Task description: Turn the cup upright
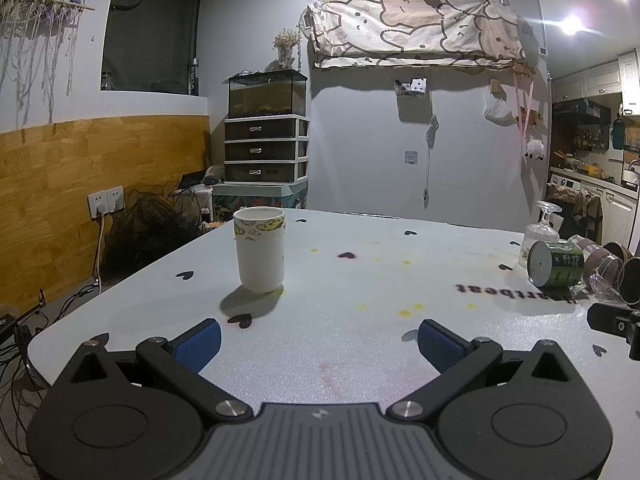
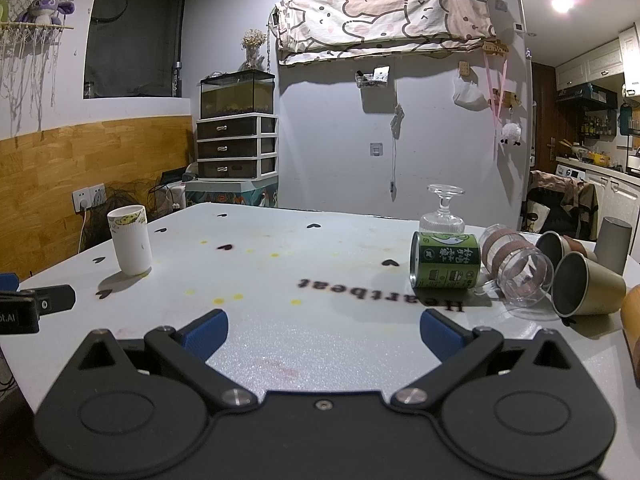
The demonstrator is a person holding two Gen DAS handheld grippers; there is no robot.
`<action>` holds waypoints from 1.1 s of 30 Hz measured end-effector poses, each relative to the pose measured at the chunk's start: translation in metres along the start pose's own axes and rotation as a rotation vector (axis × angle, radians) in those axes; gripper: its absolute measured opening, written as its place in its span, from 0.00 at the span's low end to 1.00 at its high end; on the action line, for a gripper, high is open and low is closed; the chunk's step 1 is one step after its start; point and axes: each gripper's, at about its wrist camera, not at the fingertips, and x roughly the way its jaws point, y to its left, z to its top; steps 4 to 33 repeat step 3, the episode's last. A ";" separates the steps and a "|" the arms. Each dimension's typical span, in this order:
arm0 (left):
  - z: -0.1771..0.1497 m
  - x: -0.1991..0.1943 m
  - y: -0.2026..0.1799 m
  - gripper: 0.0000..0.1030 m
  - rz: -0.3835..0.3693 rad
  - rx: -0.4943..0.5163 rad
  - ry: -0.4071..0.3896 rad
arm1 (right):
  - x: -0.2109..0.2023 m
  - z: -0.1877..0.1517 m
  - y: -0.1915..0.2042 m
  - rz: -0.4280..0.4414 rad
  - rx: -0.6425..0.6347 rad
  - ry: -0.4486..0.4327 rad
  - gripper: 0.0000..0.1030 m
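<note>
A white paper cup point(image 1: 260, 249) with a patterned rim stands upright on the white table point(image 1: 360, 280), ahead and left of my open, empty left gripper point(image 1: 319, 340). It also shows in the right wrist view point(image 2: 129, 239) at far left. A green cup point(image 2: 445, 260) lies on its side at the right, with a clear glass with a brown band point(image 2: 516, 266) and a tan metal cup point(image 2: 588, 285) lying beside it. My right gripper point(image 2: 323, 333) is open and empty, short of them. The green cup also shows in the left wrist view point(image 1: 555, 264).
An upside-down stemmed glass point(image 2: 443, 211) stands behind the green cup. A second dark cup point(image 2: 560, 246) lies on its side and a grey cup point(image 2: 614, 244) stands mouth down at the far right. The table point(image 2: 320, 272) carries black heart marks and the printed word "Heartbeat" point(image 2: 380, 294).
</note>
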 end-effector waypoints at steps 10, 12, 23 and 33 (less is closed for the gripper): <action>0.000 0.000 0.000 1.00 0.001 0.001 -0.001 | 0.000 0.000 0.000 0.000 0.000 0.000 1.00; 0.000 0.000 0.000 1.00 0.001 0.001 -0.001 | 0.000 0.000 0.000 0.000 0.000 0.000 1.00; 0.000 0.000 0.000 1.00 0.001 0.001 -0.001 | 0.000 0.000 0.000 0.000 0.000 0.000 1.00; 0.000 0.000 0.000 1.00 0.001 0.001 -0.001 | 0.000 0.000 0.000 0.000 0.000 0.000 1.00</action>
